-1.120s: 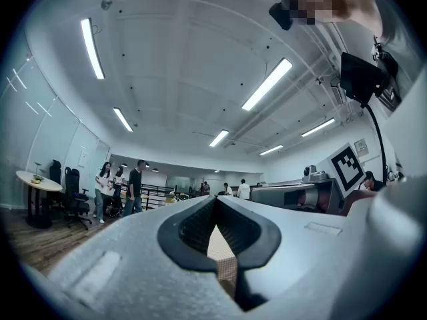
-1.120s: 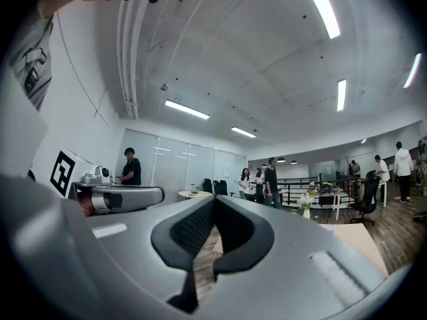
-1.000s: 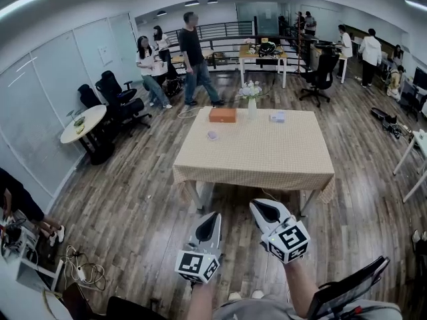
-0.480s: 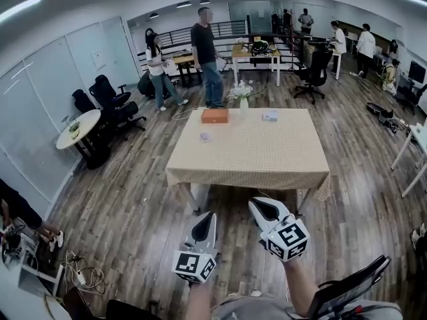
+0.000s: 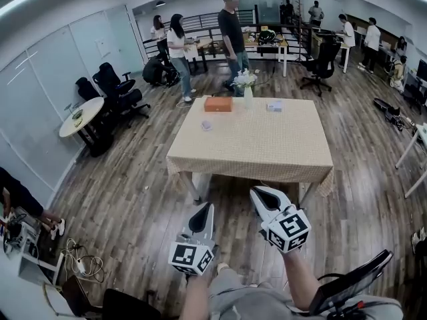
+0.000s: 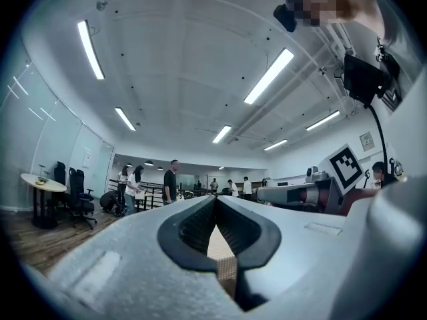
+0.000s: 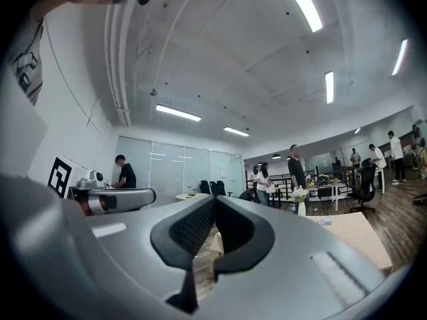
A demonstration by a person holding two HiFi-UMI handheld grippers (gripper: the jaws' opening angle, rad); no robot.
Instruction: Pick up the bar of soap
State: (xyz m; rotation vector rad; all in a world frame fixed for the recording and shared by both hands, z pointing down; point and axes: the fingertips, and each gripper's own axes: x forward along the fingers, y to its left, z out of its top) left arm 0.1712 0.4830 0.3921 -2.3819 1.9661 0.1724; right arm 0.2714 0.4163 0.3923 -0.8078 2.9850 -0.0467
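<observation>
On the far left part of the checkered table [image 5: 267, 153] lies a small pale object [image 5: 207, 125], too small to tell for sure as the bar of soap. Both grippers hang over the wooden floor, short of the table's near edge and well apart from it. My left gripper [image 5: 202, 209] is shut with nothing in it, and in the left gripper view [image 6: 215, 203] its jaws meet at the tips. My right gripper [image 5: 257, 194] is also shut and empty, and its tips touch in the right gripper view [image 7: 213, 203].
At the table's far edge stand an orange box [image 5: 218, 104], a vase of flowers [image 5: 247, 89] and a pale small box [image 5: 274, 106]. Several people stand behind the table. A round side table [image 5: 81, 117] and office chairs [image 5: 115, 92] are at the left. Cables [image 5: 80, 265] lie on the floor.
The table now sits nearer in the head view. Both grippers have edged forward toward it. The people at the back have walked to the right.
</observation>
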